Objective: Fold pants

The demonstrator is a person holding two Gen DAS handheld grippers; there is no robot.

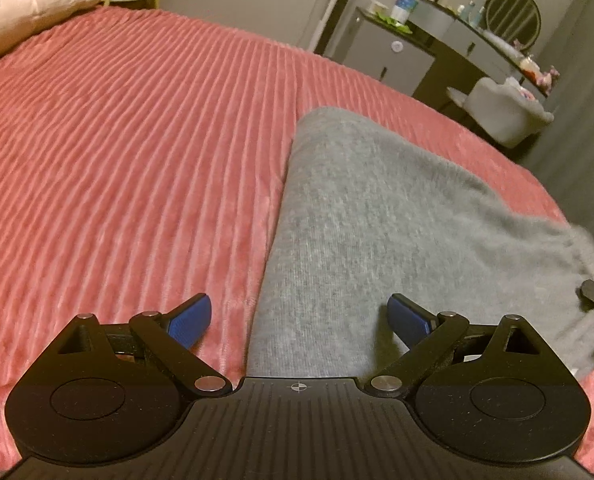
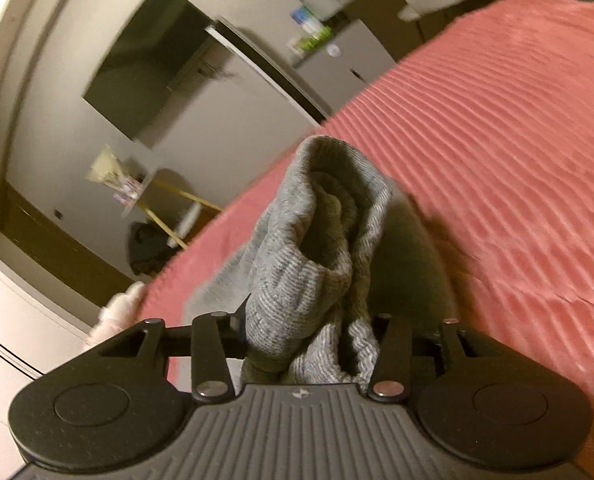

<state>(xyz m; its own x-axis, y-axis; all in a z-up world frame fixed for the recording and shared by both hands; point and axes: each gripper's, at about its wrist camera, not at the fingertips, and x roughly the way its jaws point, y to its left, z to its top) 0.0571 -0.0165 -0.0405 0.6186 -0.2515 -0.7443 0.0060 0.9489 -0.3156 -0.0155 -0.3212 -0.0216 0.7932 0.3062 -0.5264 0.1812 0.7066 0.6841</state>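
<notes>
Currently the right gripper (image 2: 309,328) clamps the bunched pants (image 2: 321,240); the left gripper (image 1: 299,320) hovers released. Risk: the thick cuff may slip out, collapsing the fold.

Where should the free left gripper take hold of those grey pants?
On the long straight edge of the grey pants lying on the pink blanket, coming from the left. The left gripper is open astride that edge, so one finger could slip under it. The right gripper holds the ribbed end.

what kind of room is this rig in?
Most likely a bedroom: a bed under a pink ribbed blanket, a pillow at its head, and a vanity with a round mirror alongside.
</notes>
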